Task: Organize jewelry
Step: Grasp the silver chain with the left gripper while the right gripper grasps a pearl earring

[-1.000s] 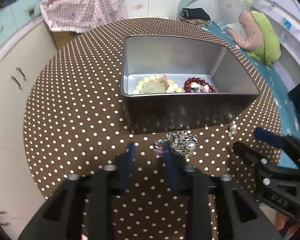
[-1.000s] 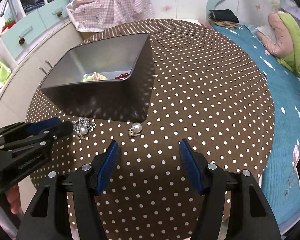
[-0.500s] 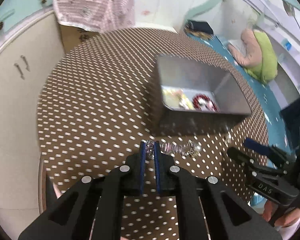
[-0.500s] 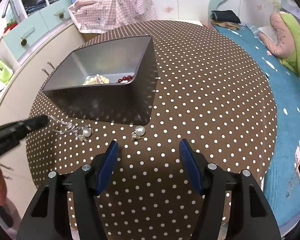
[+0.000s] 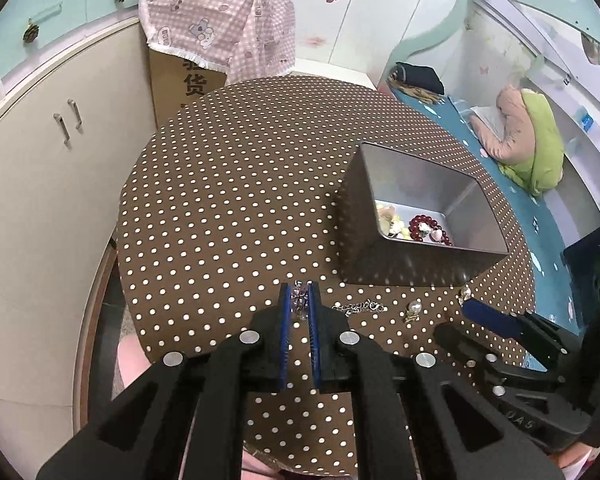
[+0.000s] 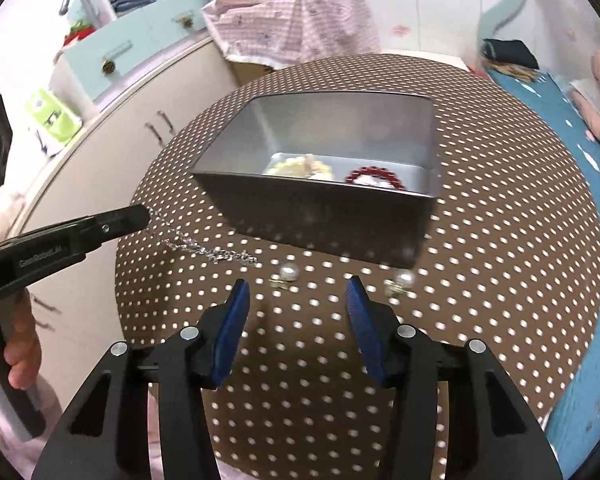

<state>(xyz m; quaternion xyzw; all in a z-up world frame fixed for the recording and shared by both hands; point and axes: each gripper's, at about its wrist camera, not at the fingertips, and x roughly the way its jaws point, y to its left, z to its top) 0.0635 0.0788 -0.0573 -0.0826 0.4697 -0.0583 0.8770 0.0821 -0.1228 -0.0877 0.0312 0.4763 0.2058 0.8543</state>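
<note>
The cardboard box (image 5: 180,76) under the checked cloth bears a "货" character.

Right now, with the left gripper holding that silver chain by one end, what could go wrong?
1. The left gripper pinches only the chain's end; the trailing length could snag the tin's near wall or slip free.
2. The right gripper, jaws closing on nothing, sits between two pearl earrings and may nudge one off the table.
</note>
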